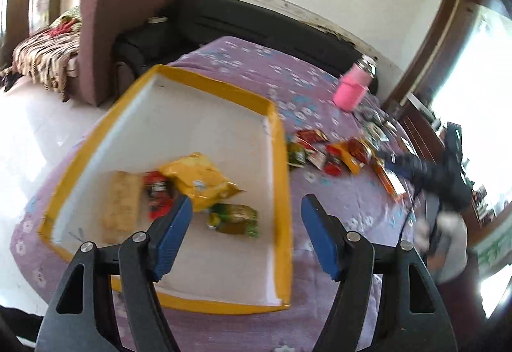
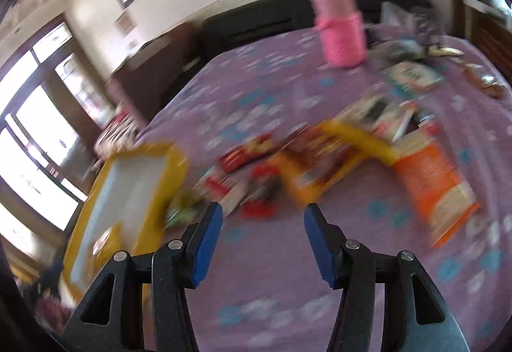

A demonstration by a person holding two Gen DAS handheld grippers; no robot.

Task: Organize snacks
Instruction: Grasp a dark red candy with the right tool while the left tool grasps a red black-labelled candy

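A shallow yellow-rimmed tray with a white floor lies on the purple tablecloth. In it are a yellow snack bag, a tan packet, a red packet and a green packet. My left gripper is open and empty above the tray's near part. Loose snack packets lie right of the tray. My right gripper is open and empty above the cloth, just short of the blurred packets. An orange packet lies to its right. The tray shows at left.
A pink bottle stands at the far side of the table, also in the right wrist view. Papers and small items lie behind the snacks. A black sofa and brown armchair stand beyond the table.
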